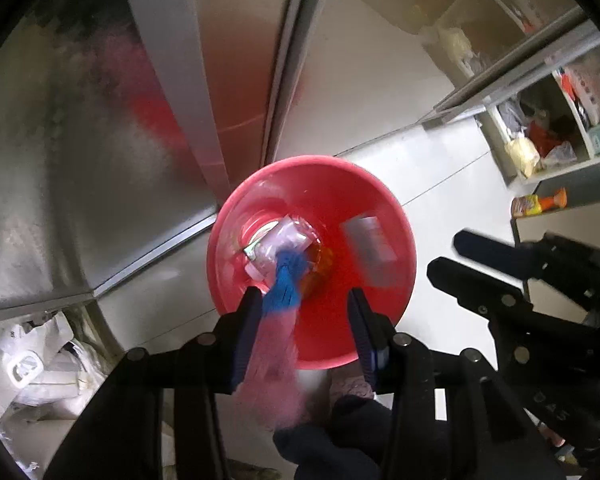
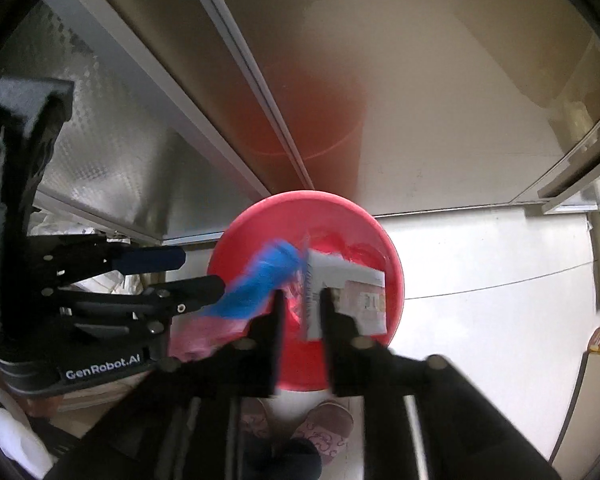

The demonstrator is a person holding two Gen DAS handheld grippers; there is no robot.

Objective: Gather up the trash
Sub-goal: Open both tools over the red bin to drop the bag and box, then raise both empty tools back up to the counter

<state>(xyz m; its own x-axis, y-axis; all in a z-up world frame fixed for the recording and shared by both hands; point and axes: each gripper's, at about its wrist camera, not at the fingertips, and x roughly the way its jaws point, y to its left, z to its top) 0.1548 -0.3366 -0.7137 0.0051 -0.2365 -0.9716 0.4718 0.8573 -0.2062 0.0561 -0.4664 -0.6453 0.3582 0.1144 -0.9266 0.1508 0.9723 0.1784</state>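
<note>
release is happening over the red bin (image 1: 324, 336): left gripper (image 1: 304, 304) is standing parted, a blurred pink-and-blue wrapper (image 1: 278, 300) slipping between its blue pads, while right gripper (image 2: 302, 312) is gaping narrowly around a flat grey carton (image 2: 356, 300) that looks loose. next, both need lifting clear. deeper in the glossy round bin, crinkly clear plastic (image 1: 276, 244) is lying; beyond, brushed metal panels (image 1: 100, 160).

A red bin (image 1: 384, 288) holds a blurred pink-and-blue wrapper (image 1: 280, 292) and a grey-white carton (image 2: 340, 284); beside the bin, pink patterned slippers (image 2: 324, 428) on white floor (image 2: 480, 320).
</note>
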